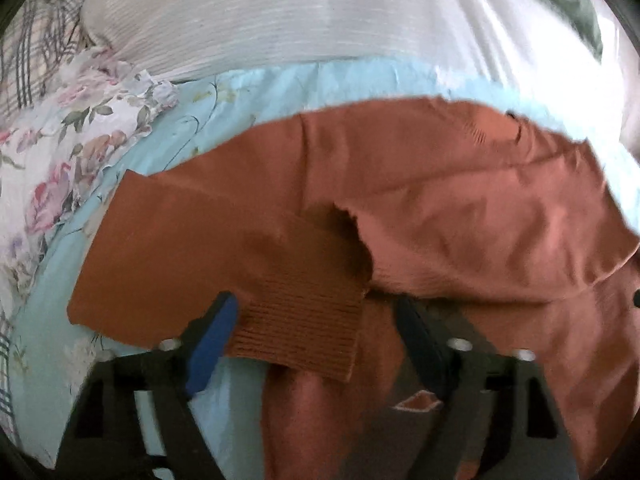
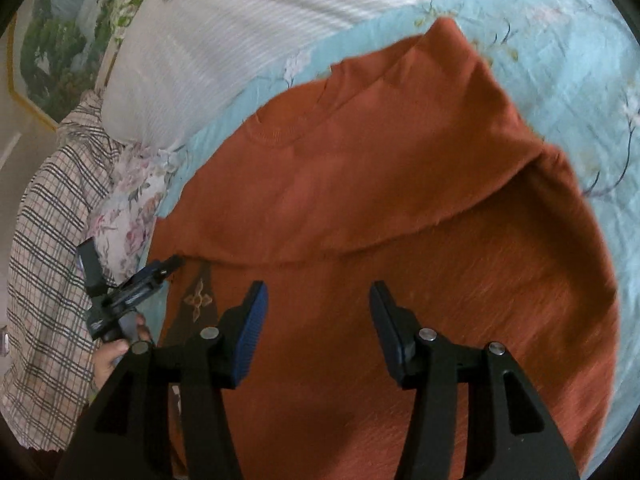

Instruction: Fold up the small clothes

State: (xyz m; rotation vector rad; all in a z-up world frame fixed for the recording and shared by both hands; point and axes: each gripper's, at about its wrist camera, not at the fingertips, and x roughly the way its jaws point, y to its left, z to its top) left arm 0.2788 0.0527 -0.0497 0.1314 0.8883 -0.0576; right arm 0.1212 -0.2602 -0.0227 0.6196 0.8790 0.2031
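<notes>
A rust-orange sweater (image 2: 360,184) lies flat on a light blue floral bedsheet (image 2: 560,80), with its round neckline (image 2: 276,136) toward the pillows and one side folded over the body. In the left wrist view a sleeve lies across the sweater (image 1: 460,184). The sleeve's ribbed cuff (image 1: 300,336) rests between the spread fingers of my left gripper (image 1: 316,304), and the pads do not press on it. My right gripper (image 2: 318,320) hovers open over the sweater's lower body with nothing pinched. At the sweater's left edge in the right wrist view, a hand (image 2: 114,354) holds the left gripper (image 2: 130,258).
A white striped pillow (image 2: 240,40) lies beyond the neckline. A floral cushion (image 2: 136,220) and a plaid cloth (image 2: 44,260) sit along the left side. A landscape picture (image 2: 52,52) hangs on the wall behind. Blue sheet shows to the right of the sweater.
</notes>
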